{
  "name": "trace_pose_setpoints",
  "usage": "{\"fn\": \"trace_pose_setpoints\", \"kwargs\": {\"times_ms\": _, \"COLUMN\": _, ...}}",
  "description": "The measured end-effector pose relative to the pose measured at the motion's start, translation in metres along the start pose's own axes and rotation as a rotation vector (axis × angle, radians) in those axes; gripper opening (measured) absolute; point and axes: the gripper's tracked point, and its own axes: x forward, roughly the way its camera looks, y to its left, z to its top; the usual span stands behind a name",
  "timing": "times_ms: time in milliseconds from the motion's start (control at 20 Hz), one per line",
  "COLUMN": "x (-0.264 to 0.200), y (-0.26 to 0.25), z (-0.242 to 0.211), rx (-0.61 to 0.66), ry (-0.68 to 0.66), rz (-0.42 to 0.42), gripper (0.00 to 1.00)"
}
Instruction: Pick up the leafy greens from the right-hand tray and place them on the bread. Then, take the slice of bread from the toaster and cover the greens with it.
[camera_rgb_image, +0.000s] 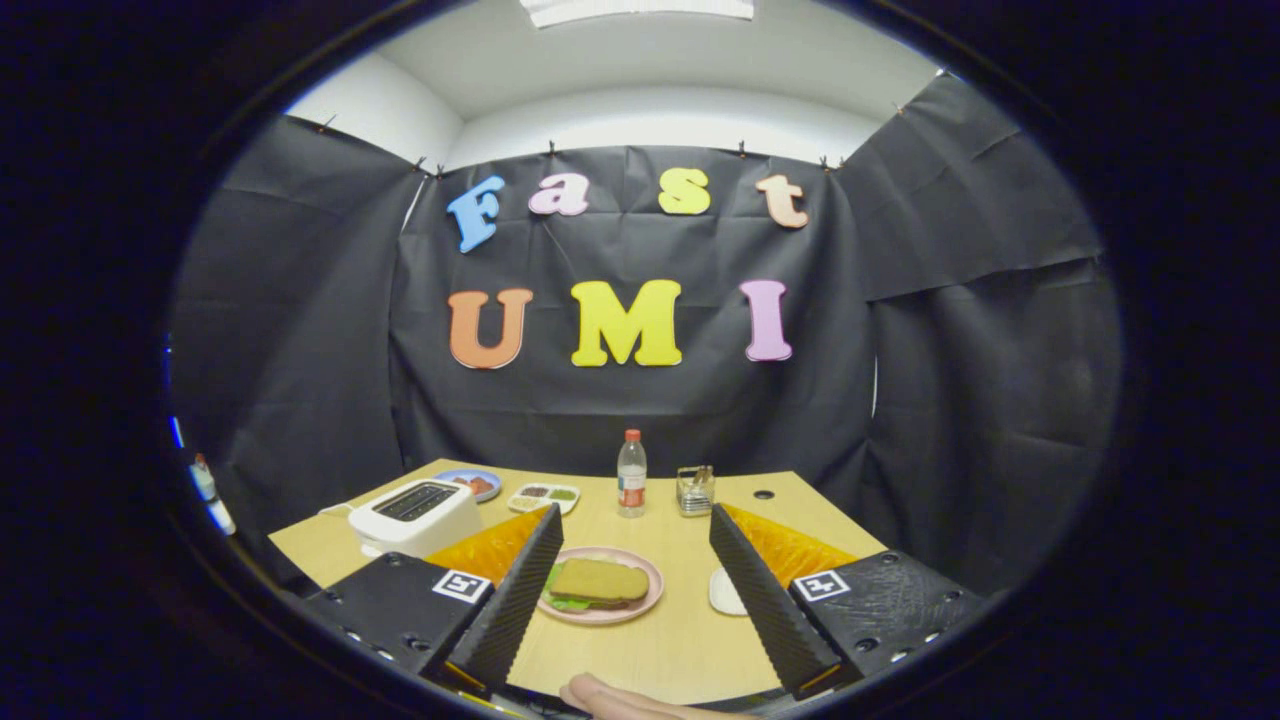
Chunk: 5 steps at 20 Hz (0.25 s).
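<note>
Hovering above the near edge of the bench (690, 520), the claw (630, 610) is held wide open with nothing between its fingers. The pink plate (652, 590) is seen just ahead, between the two fingers and slightly left of the midline. On it a slice of bread (600, 580) lies flat, its long axis running left to right across the claw's line of approach, and green leaves (560, 602) are seen poking out from under its near left edge. The task is therefore judged to be finished or nearly so: greens covered, top slice in place. The white toaster (415, 515) stands further off to the left, and whether its slots hold anything cannot be told. A small white tray (725, 592) is partly hidden behind the right finger. Beyond the plate stands a water bottle (631, 473). A person's hand (625, 700) shows at the near edge.
</note>
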Motion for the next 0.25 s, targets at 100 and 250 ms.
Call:
{"fn": "trace_pose_setpoints", "kwargs": {"times_ms": 100, "x": -0.02, "y": -0.01, "z": 0.001, "rx": 0.005, "ry": -0.02, "rz": -0.011, "gripper": 0.94}}
{"fn": "trace_pose_setpoints", "kwargs": {"times_ms": 250, "x": -0.046, "y": -0.015, "z": -0.006, "rx": 0.007, "ry": -0.047, "rz": -0.015, "gripper": 0.94}}
